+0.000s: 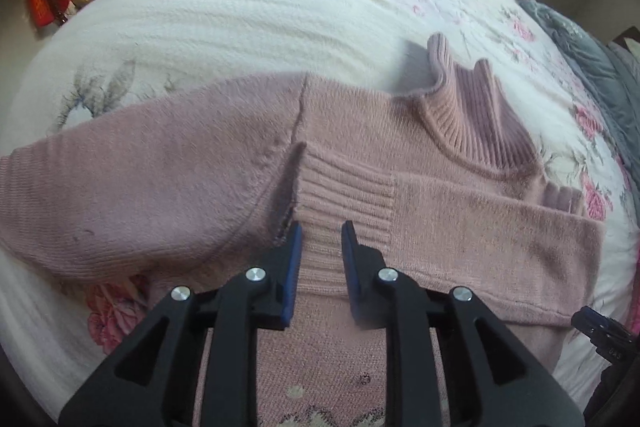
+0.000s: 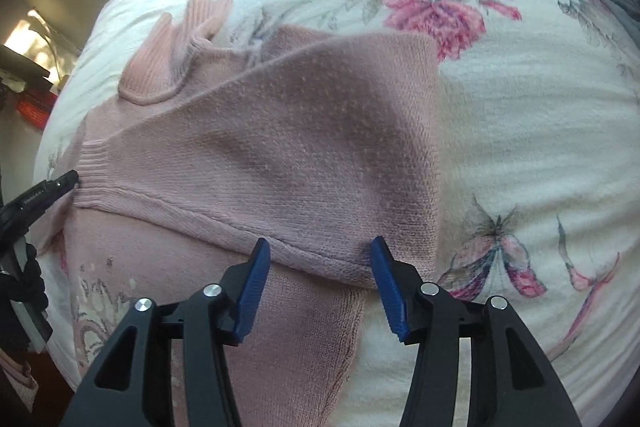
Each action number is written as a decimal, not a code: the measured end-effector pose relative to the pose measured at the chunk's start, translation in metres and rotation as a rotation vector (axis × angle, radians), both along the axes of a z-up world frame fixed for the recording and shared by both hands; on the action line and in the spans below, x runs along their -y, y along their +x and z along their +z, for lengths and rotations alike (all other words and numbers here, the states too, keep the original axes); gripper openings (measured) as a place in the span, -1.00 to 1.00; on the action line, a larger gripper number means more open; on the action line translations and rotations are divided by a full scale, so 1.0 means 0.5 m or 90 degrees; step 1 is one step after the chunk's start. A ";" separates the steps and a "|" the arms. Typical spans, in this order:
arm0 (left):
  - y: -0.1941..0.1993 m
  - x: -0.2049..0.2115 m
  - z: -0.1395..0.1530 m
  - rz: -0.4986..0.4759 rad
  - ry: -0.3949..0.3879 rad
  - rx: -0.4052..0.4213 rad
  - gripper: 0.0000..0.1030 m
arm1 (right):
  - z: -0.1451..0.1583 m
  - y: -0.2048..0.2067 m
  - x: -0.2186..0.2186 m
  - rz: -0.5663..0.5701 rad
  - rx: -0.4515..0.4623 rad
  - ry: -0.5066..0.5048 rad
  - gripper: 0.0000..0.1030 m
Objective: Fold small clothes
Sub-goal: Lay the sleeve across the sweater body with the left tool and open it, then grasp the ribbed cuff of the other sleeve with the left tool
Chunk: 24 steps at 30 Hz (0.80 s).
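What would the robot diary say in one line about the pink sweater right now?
task: fold small clothes | pink sweater flat on floral bedspread | one sleeve folded across | left gripper open | right gripper open

My left gripper (image 1: pixel 321 233): jaws parted narrowly, blue pads (image 1: pixel 294 259) facing, tips pointing forward and down. My right gripper (image 2: pixel 320 247): jaws spread wide, nothing between them. Left tool's tip shows at right view's left edge.
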<state>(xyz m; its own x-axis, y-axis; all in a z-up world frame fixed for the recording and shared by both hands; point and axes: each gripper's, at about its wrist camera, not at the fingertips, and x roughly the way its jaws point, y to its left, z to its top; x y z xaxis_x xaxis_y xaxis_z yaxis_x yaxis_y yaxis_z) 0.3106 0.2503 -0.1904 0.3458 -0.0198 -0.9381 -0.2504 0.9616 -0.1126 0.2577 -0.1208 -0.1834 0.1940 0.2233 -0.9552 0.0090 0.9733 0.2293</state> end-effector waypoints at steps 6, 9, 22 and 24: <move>-0.007 -0.023 0.002 -0.035 -0.035 0.014 -0.57 | 0.002 0.000 -0.041 0.015 0.001 -0.052 0.07; -0.068 -0.084 0.057 -0.038 -0.054 0.059 0.01 | 0.051 -0.022 -0.080 0.028 0.036 -0.011 0.08; -0.394 -0.649 0.031 0.355 -0.157 0.060 0.08 | 0.067 -0.148 -0.337 0.099 0.050 0.056 0.10; -0.414 -0.707 0.019 0.403 -0.190 0.087 0.05 | 0.056 -0.153 -0.367 0.109 0.043 0.054 0.11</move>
<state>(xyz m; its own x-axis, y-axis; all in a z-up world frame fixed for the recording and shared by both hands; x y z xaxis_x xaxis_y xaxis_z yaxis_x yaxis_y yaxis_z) 0.1034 0.6036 -0.1810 0.4904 -0.0256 -0.8711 -0.7155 0.5588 -0.4193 0.1813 0.0627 -0.1554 0.2098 0.3369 -0.9179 -0.1725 0.9368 0.3044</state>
